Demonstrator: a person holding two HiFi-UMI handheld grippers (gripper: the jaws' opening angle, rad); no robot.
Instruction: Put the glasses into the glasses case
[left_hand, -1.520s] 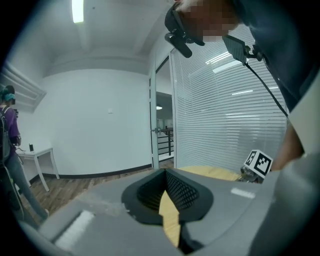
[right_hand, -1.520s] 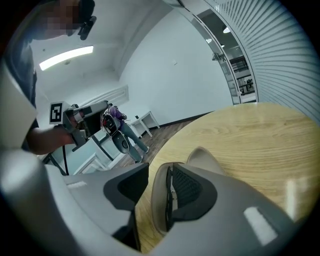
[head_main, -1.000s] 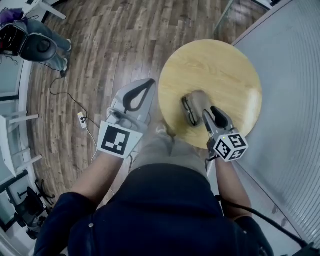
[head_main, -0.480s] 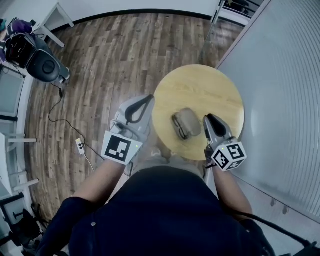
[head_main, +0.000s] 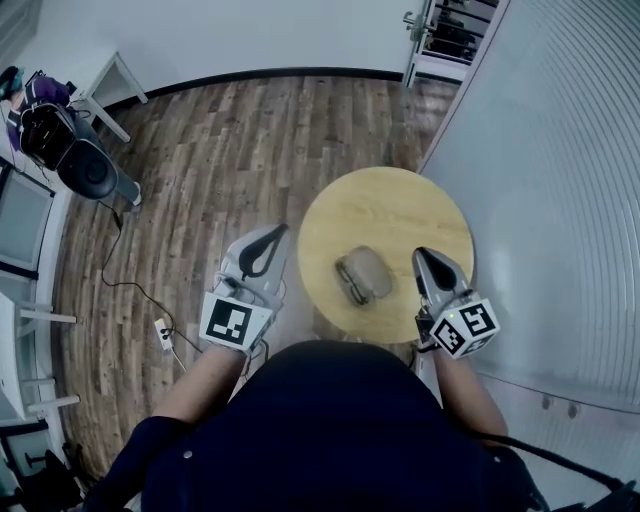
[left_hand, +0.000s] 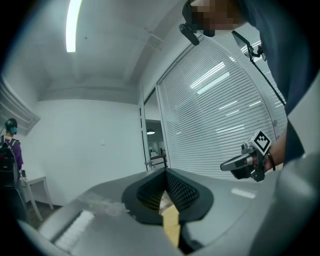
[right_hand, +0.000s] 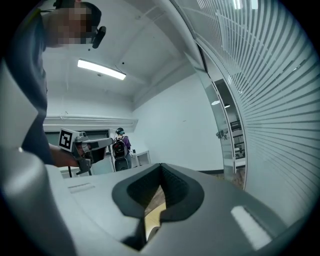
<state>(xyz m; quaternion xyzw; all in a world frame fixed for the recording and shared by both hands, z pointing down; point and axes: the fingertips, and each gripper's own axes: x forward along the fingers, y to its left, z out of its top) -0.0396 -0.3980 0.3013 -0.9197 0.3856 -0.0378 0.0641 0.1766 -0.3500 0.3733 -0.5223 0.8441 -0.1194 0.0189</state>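
Grey jaws are closed on nothing at the left gripper (head_main: 272, 233) and the right gripper (head_main: 426, 256), the right just shut and both lifted away. Beyond, the case (head_main: 366, 272) is left on the tabletop (head_main: 400, 205), the glasses (head_main: 347, 282) dark at its edge. Placing is judged done.

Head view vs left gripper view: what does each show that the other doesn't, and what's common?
Head view only: the glasses case lying on the round table, with nothing touching it.
Left gripper view only: a look along the left gripper at its own jaws, closed tip to tip with nothing between them, and the ceiling light strip.
Both: the left gripper, the right gripper and the slatted blind wall.
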